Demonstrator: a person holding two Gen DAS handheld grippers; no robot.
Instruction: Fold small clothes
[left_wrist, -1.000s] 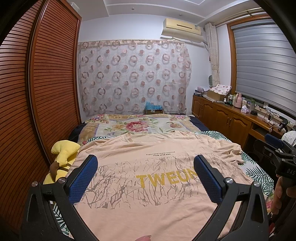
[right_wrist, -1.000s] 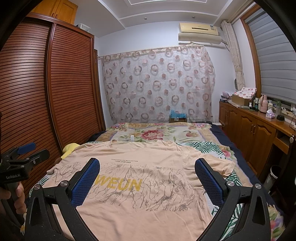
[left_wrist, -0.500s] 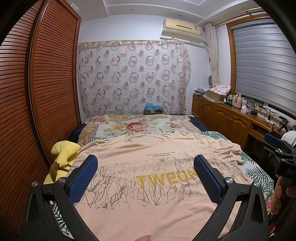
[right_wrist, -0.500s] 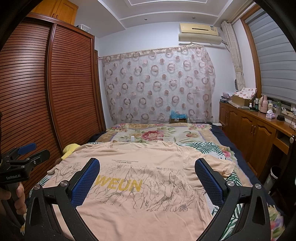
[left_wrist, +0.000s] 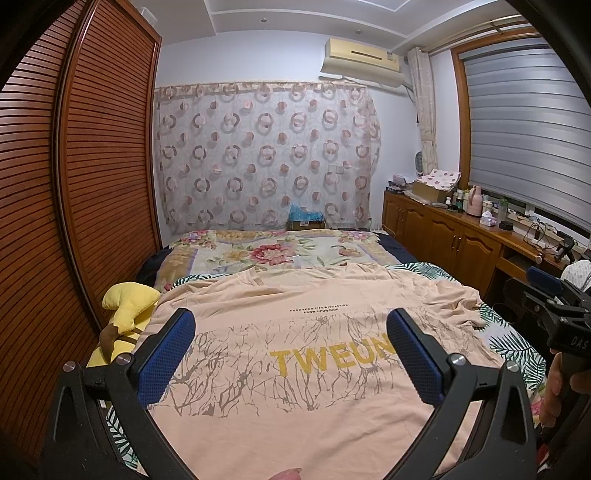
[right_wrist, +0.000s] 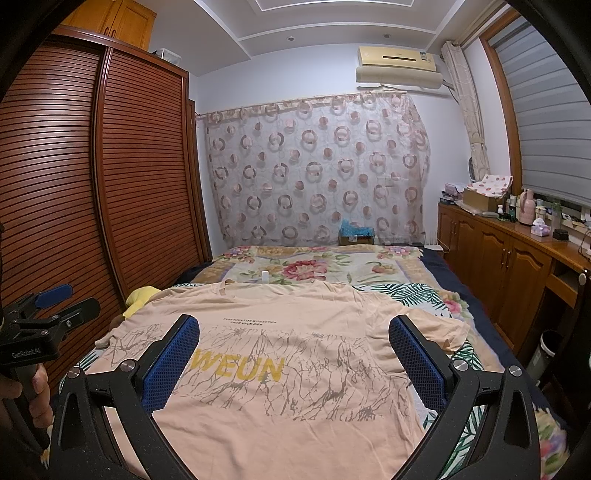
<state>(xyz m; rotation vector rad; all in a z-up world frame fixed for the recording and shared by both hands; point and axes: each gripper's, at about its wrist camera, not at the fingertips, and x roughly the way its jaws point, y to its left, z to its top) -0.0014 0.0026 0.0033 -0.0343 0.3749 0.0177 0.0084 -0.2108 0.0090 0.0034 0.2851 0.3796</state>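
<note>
- While nothing is folded yet: floral bed (left_wrist: 280, 254), under everything.
- Spread flat across bed: peach T-shirt (left_wrist: 295, 369).
- Hovering above shirt, fingers apart, empty: left gripper (left_wrist: 291, 354), right gripper (right_wrist: 295, 354).
- Likely risk: pinching bedspread too, dragging wrinkles.

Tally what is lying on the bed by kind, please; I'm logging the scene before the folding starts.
Peach T-shirt, spread flat with the print up: 1
Yellow plush toy at the bed's left edge: 1
Floral quilt at the far end: 1
Leaf-print sheet under the shirt: 1
Total: 4
Both grippers, left gripper and right gripper, hover open above the shirt.
</note>
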